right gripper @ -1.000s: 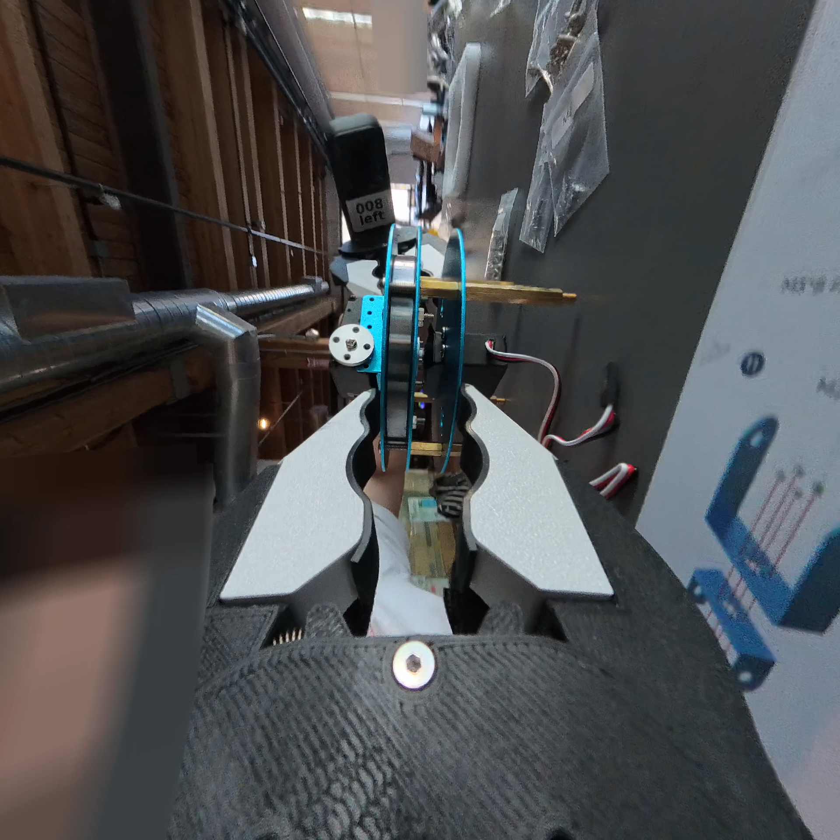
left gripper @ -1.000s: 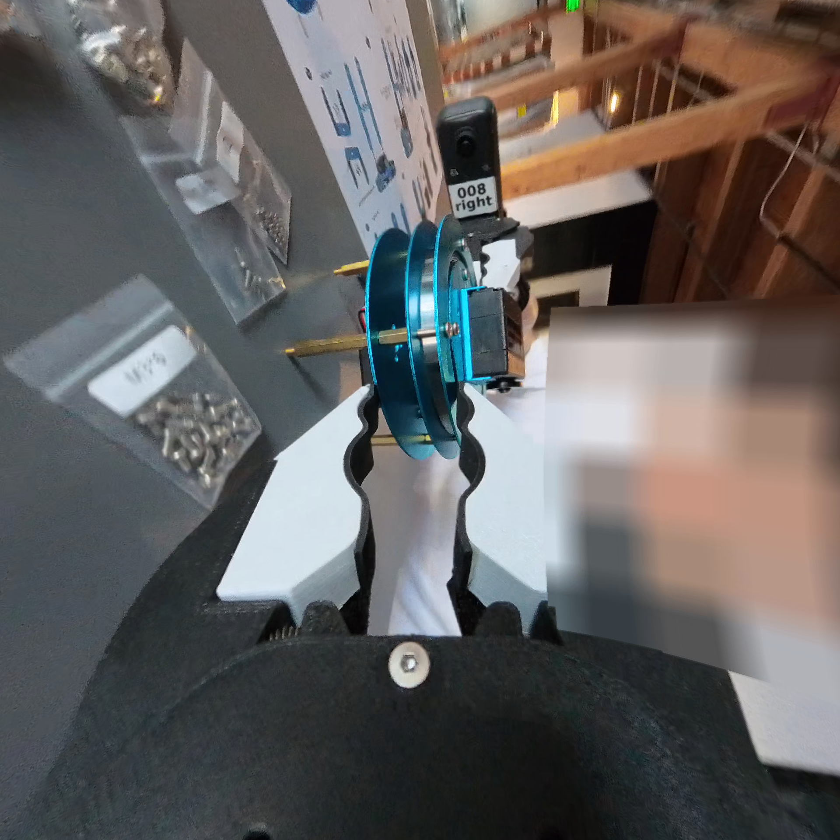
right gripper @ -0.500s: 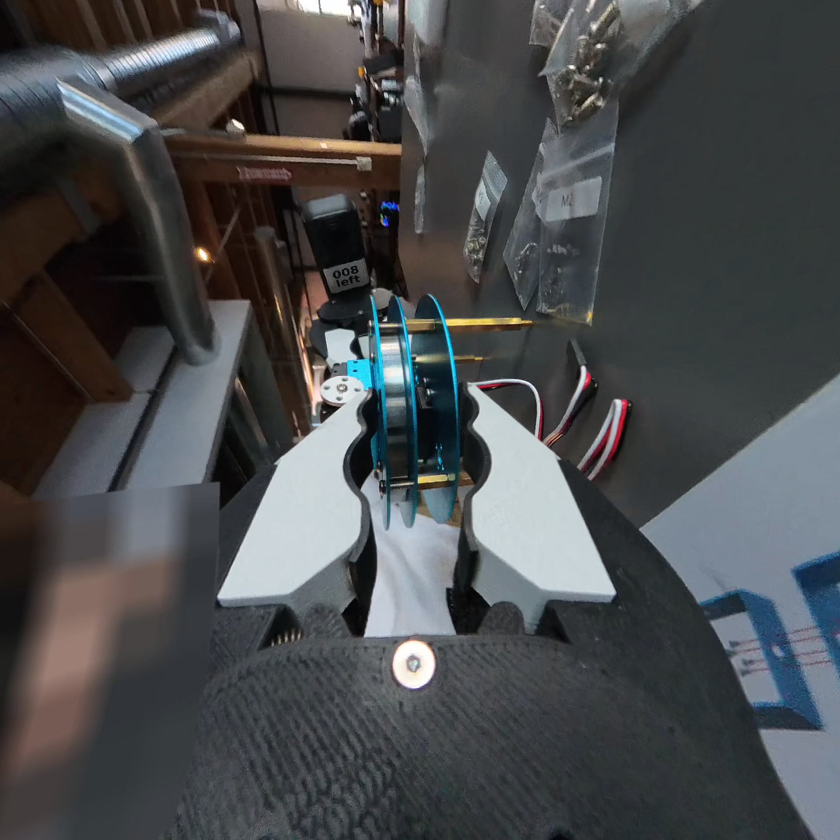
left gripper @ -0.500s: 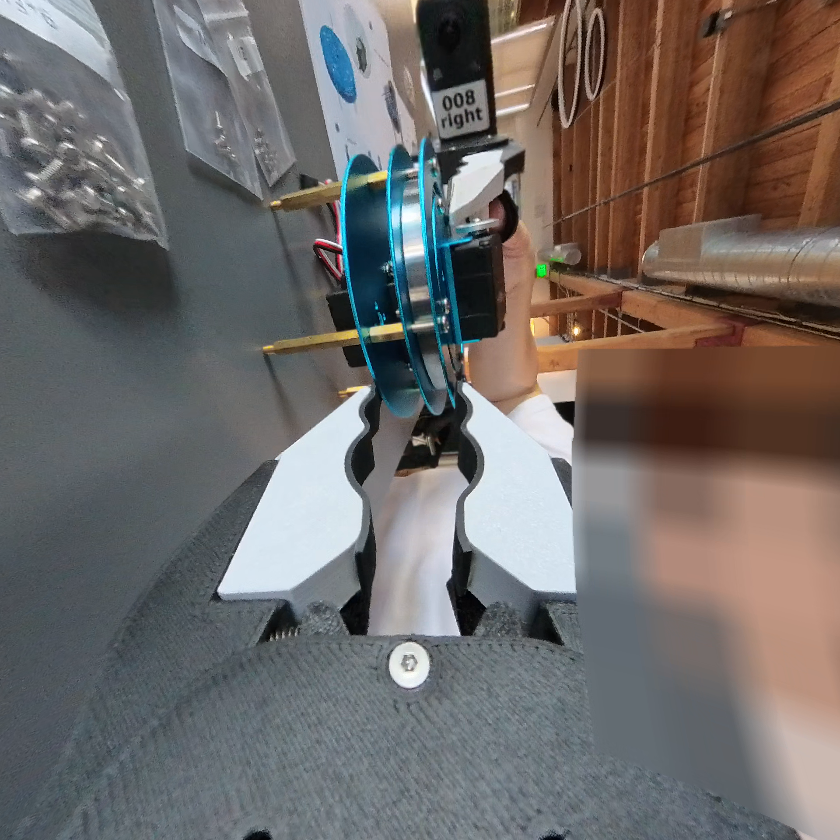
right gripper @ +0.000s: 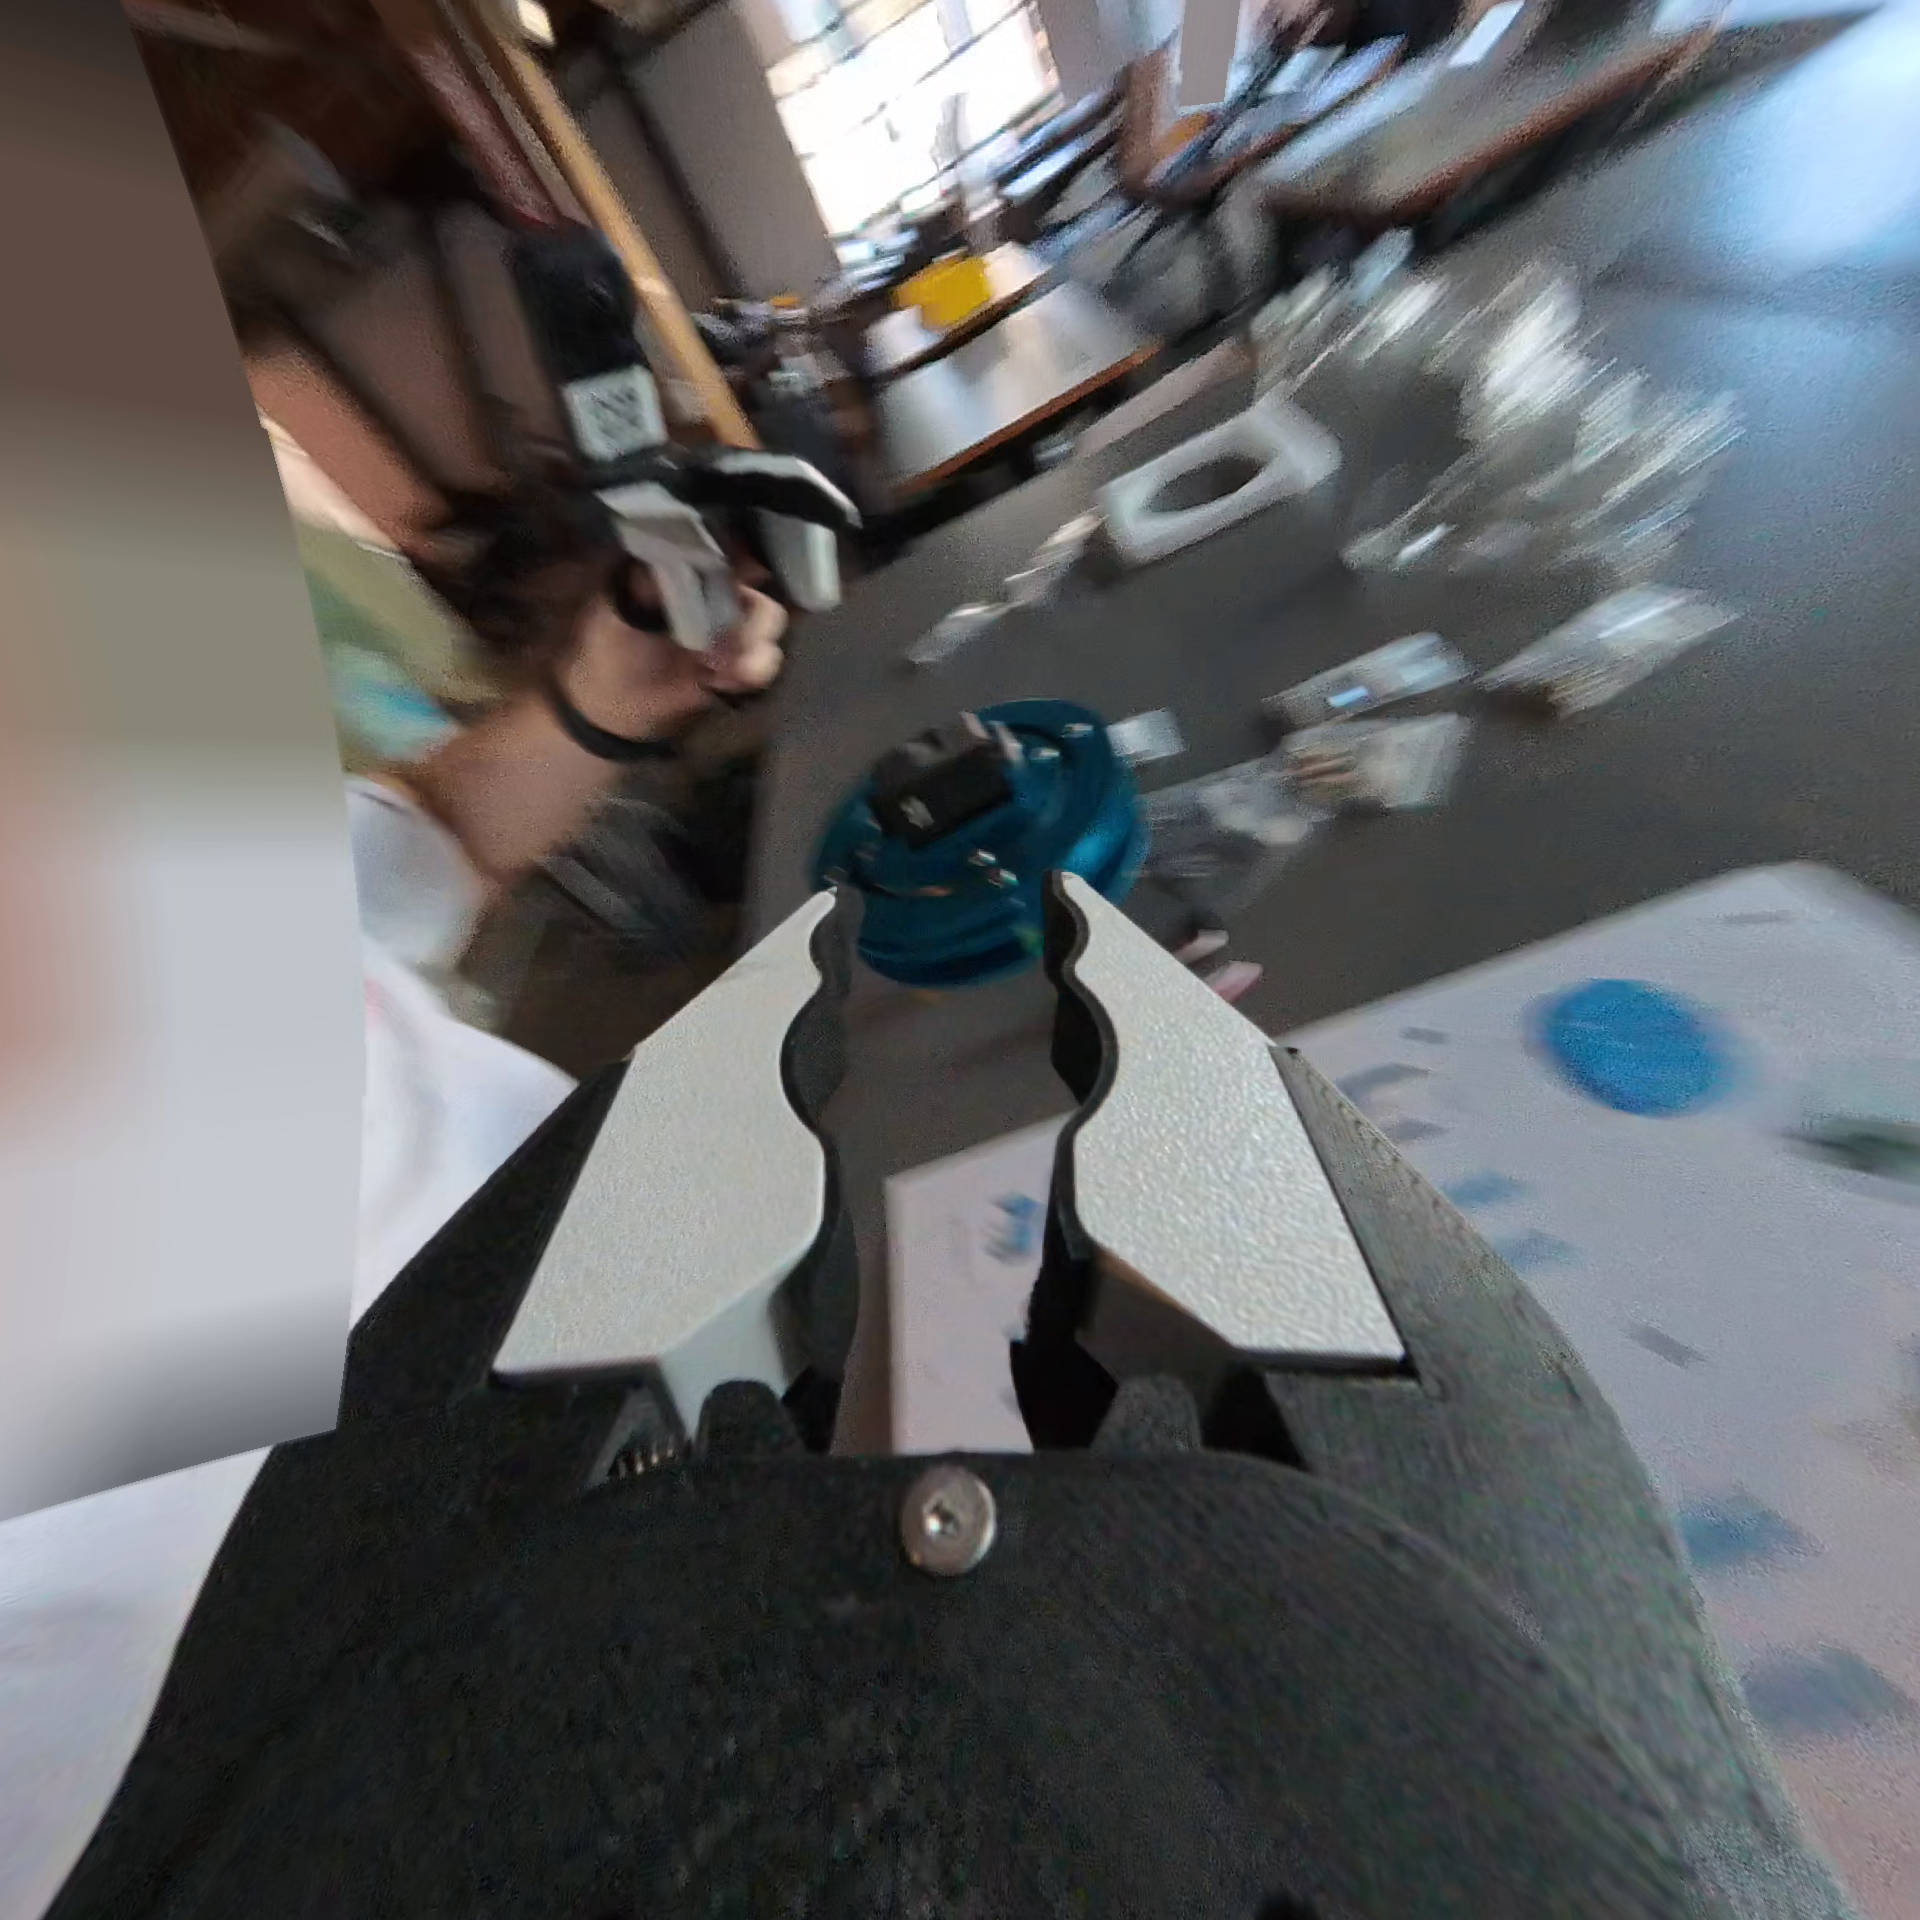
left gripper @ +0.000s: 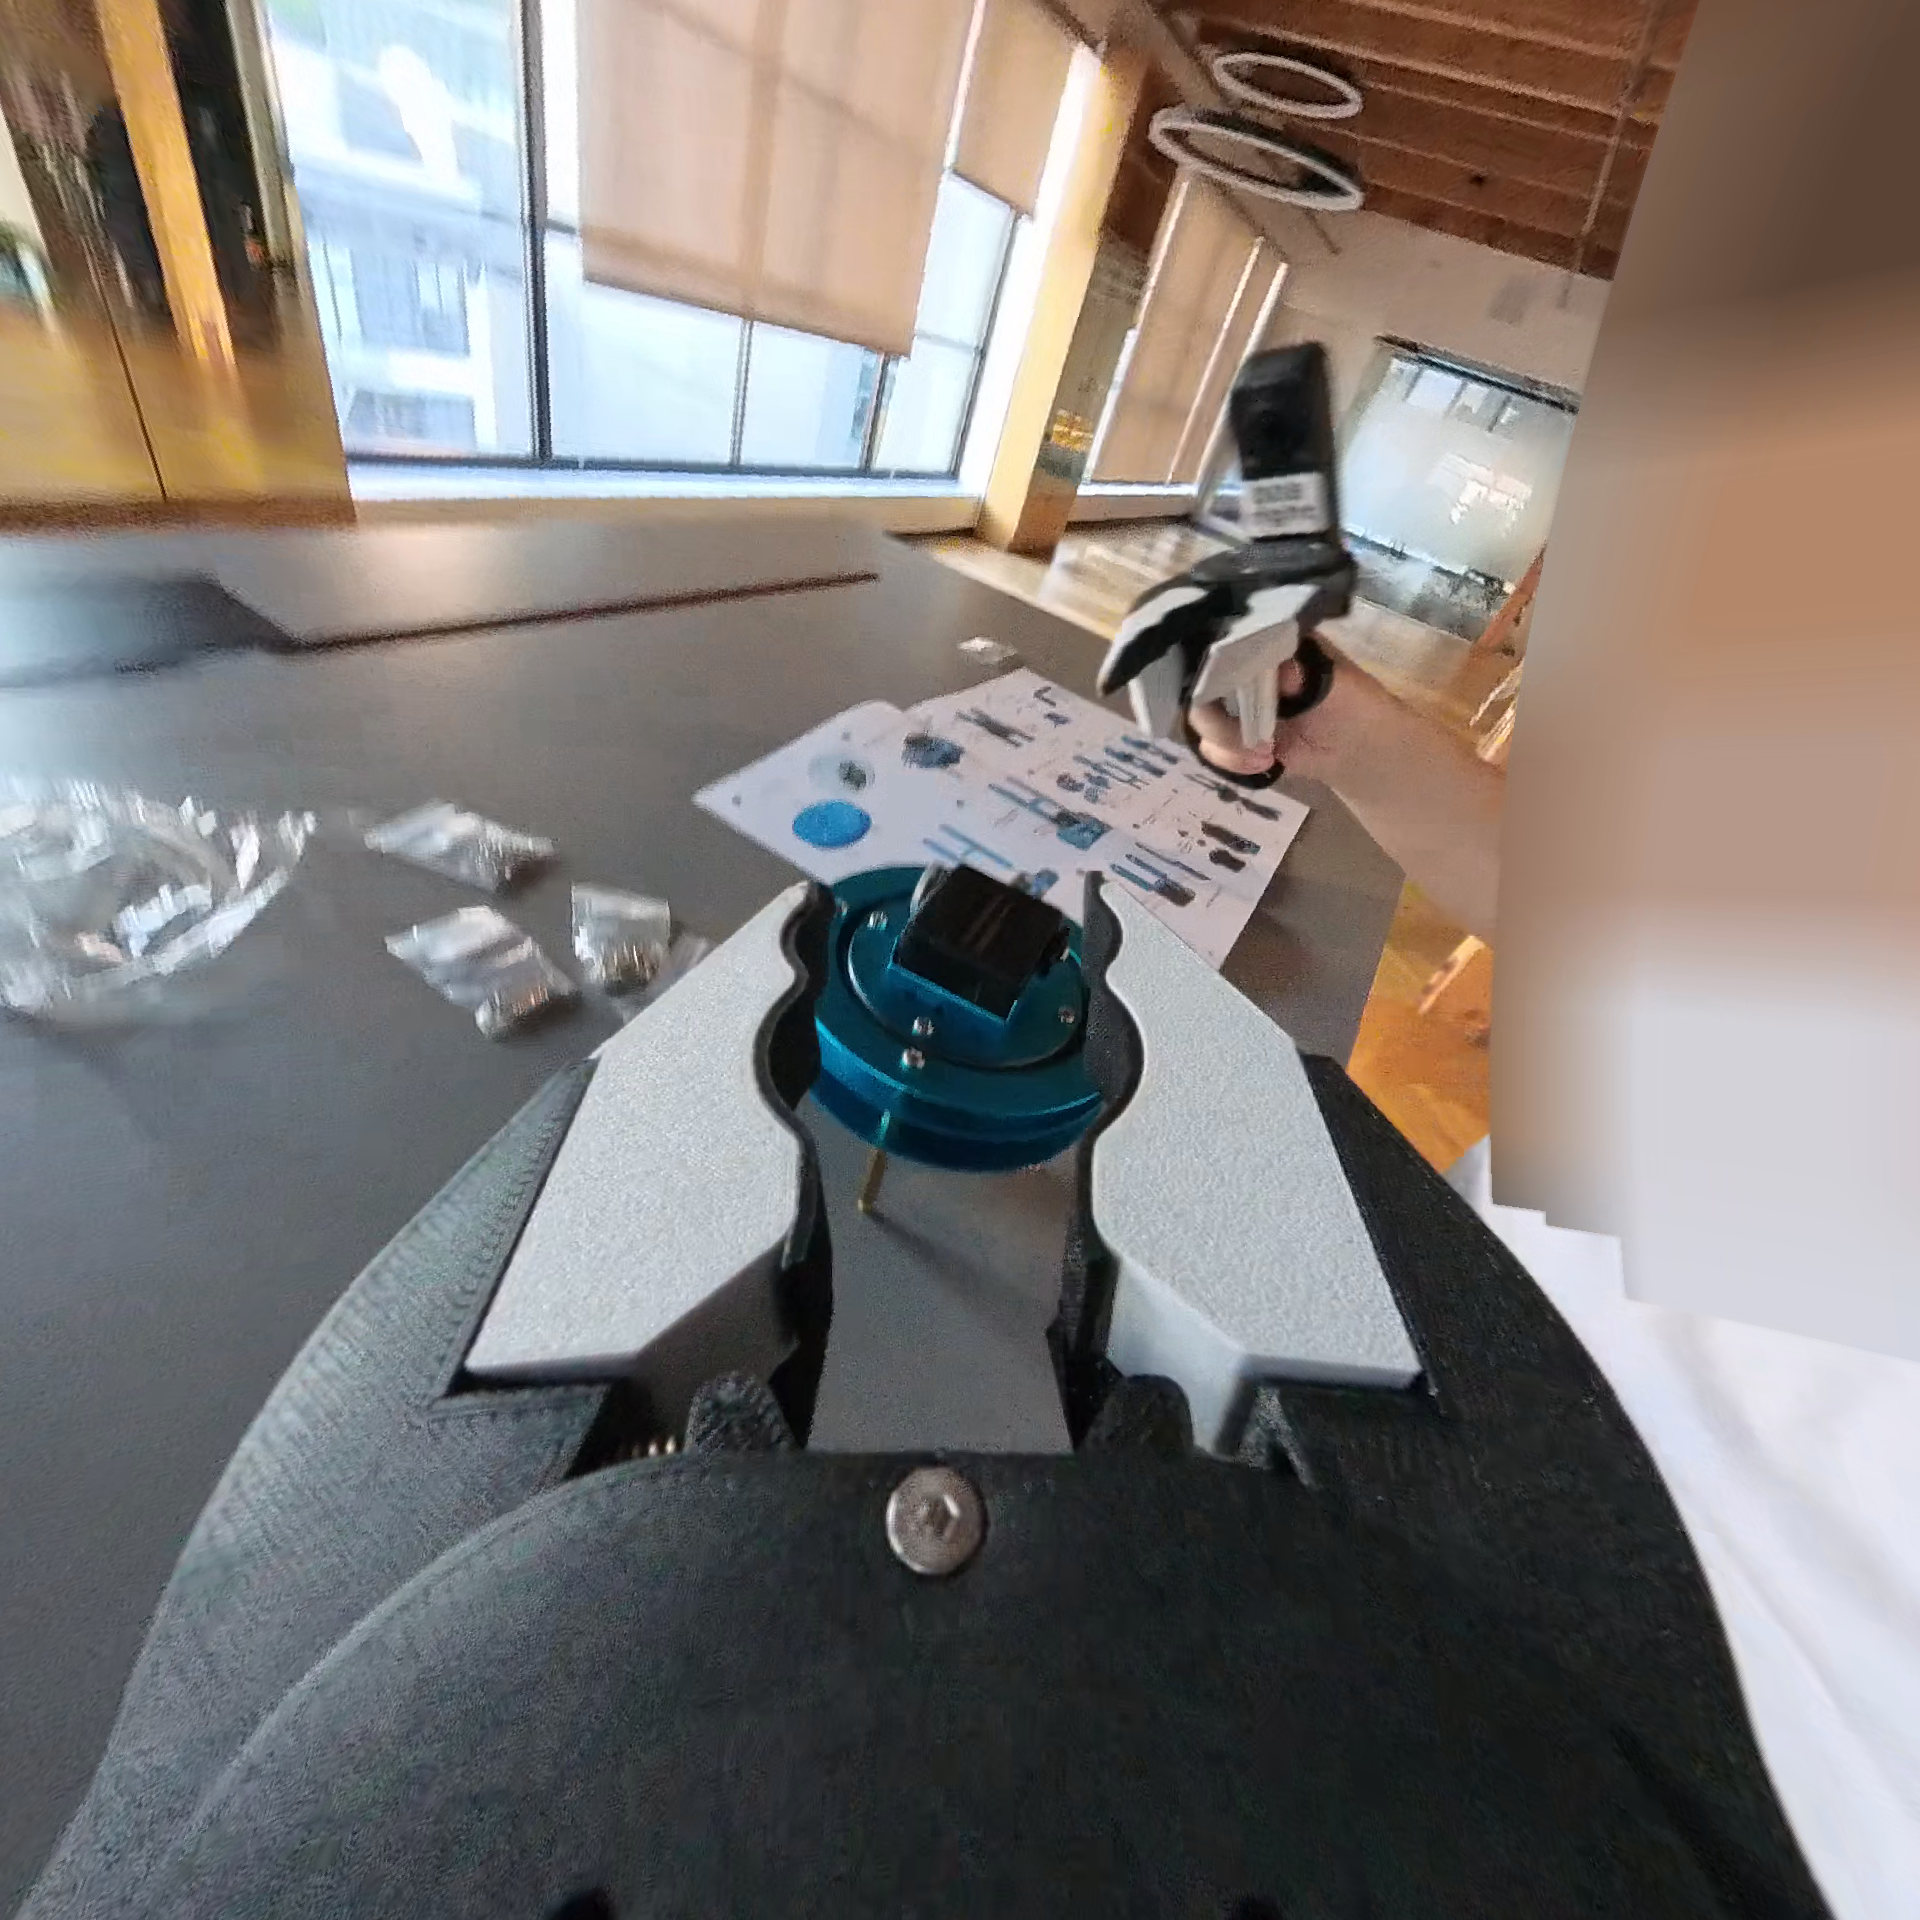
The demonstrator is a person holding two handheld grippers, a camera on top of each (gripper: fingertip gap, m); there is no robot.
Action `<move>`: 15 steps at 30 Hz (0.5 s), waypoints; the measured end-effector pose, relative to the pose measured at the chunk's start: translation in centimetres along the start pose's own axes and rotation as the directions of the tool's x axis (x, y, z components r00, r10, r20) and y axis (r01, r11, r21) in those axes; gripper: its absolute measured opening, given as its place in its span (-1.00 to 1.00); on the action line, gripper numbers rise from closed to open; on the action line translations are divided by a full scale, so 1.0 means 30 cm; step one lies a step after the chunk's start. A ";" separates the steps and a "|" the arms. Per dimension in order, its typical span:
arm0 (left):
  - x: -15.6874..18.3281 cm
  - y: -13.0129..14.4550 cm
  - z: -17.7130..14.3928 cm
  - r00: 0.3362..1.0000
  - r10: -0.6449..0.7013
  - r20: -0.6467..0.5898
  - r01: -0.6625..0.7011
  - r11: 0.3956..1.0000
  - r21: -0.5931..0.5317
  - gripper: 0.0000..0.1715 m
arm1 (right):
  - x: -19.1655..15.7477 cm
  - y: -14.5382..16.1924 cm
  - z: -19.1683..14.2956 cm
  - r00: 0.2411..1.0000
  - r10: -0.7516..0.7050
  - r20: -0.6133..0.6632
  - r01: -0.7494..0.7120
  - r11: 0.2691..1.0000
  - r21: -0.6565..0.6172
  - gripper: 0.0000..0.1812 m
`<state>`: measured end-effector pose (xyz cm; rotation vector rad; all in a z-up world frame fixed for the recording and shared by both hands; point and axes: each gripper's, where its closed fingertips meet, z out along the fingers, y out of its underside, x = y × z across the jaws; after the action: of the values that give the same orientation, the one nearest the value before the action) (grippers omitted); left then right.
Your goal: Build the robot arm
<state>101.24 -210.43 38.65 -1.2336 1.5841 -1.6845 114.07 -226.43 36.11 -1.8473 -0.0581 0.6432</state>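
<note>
A blue disc assembly (left gripper: 935, 1049) with a black servo (left gripper: 977, 940) on top stands on brass legs (left gripper: 878, 1174) on the dark grey table (left gripper: 416, 675). My left gripper (left gripper: 948, 888) is open and empty, and the assembly shows just beyond its fingertips. In the right wrist view the assembly (right gripper: 977, 862) sits just past my right gripper (right gripper: 945, 888), which is open and empty. The left gripper (right gripper: 727, 540) is seen there raised and apart from the assembly. The right gripper (left gripper: 1195, 686) hovers above a printed sheet.
A white printed sheet (left gripper: 1039, 790) lies behind the assembly, near the table's right edge (left gripper: 1351, 883). Several clear bags of small screws (left gripper: 478, 956) lie to the left. A white tray-like object (right gripper: 1216, 483) sits farther off. A person's white sleeve (left gripper: 1766, 1558) is at the right.
Both grippers held the assembly in the air, turned on its side. It now stands upright on the table, both grippers have let go, and both have drawn back from it.
</note>
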 end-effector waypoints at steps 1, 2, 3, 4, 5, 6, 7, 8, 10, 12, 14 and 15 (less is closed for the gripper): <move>0.014 -0.016 0.001 0.999 0.050 -0.003 -0.050 0.999 0.016 -0.44 | 0.003 0.001 -0.084 0.981 -0.145 -0.127 0.149 0.989 0.019 -0.61; 0.021 -0.027 0.002 0.995 0.096 0.010 -0.096 0.995 0.030 -0.44 | 0.018 -0.002 -0.182 0.926 -0.261 -0.274 0.276 0.961 0.020 -0.60; 0.020 -0.037 0.004 0.990 0.136 0.039 -0.138 0.989 0.044 -0.45 | 0.032 -0.005 -0.290 0.852 -0.330 -0.406 0.360 0.933 -0.001 -0.58; 0.017 -0.046 0.007 0.984 0.167 0.069 -0.171 0.984 0.058 -0.47 | 0.037 -0.001 -0.397 0.794 -0.358 -0.492 0.394 0.919 -0.032 -0.53; 0.020 -0.059 0.011 0.978 0.187 0.088 -0.194 0.978 0.080 -0.48 | 0.043 0.010 -0.501 0.757 -0.349 -0.553 0.384 0.922 -0.056 -0.45; 0.026 -0.076 0.016 0.975 0.199 0.099 -0.209 0.972 0.107 -0.52 | 0.051 0.027 -0.602 0.730 -0.326 -0.601 0.350 0.933 -0.081 -0.43; 0.031 -0.094 0.024 0.973 0.201 0.109 -0.215 0.968 0.129 -0.54 | 0.070 0.046 -0.703 0.691 -0.312 -0.652 0.319 0.941 -0.113 -0.43; 0.039 -0.113 0.035 0.975 0.195 0.110 -0.209 0.967 0.143 -0.54 | 0.105 0.068 -0.811 0.629 -0.315 -0.711 0.289 0.943 -0.162 -0.48; 0.065 -0.148 0.069 0.981 0.168 0.093 -0.181 0.971 0.155 -0.51 | 0.191 0.160 -1.006 0.517 -0.370 -0.772 0.172 0.928 -0.330 -0.67; 0.110 -0.188 0.112 0.985 0.158 0.073 -0.169 0.970 0.175 -0.54 | 0.258 0.259 -1.127 0.510 -0.439 -0.740 0.104 0.885 -0.454 -0.75; 0.170 -0.219 0.163 0.984 0.167 0.066 -0.177 0.965 0.192 -0.57 | 0.296 0.316 -1.168 0.599 -0.428 -0.677 0.125 0.885 -0.449 -0.85; 0.198 -0.229 0.191 0.983 0.170 0.074 -0.181 0.964 0.194 -0.58 | 0.307 0.330 -1.174 0.648 -0.389 -0.655 0.131 0.904 -0.407 -0.88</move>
<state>104.95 -217.03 46.26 -1.0012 1.4070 -1.6354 135.28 -257.31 31.66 -2.2425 0.0979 -0.3757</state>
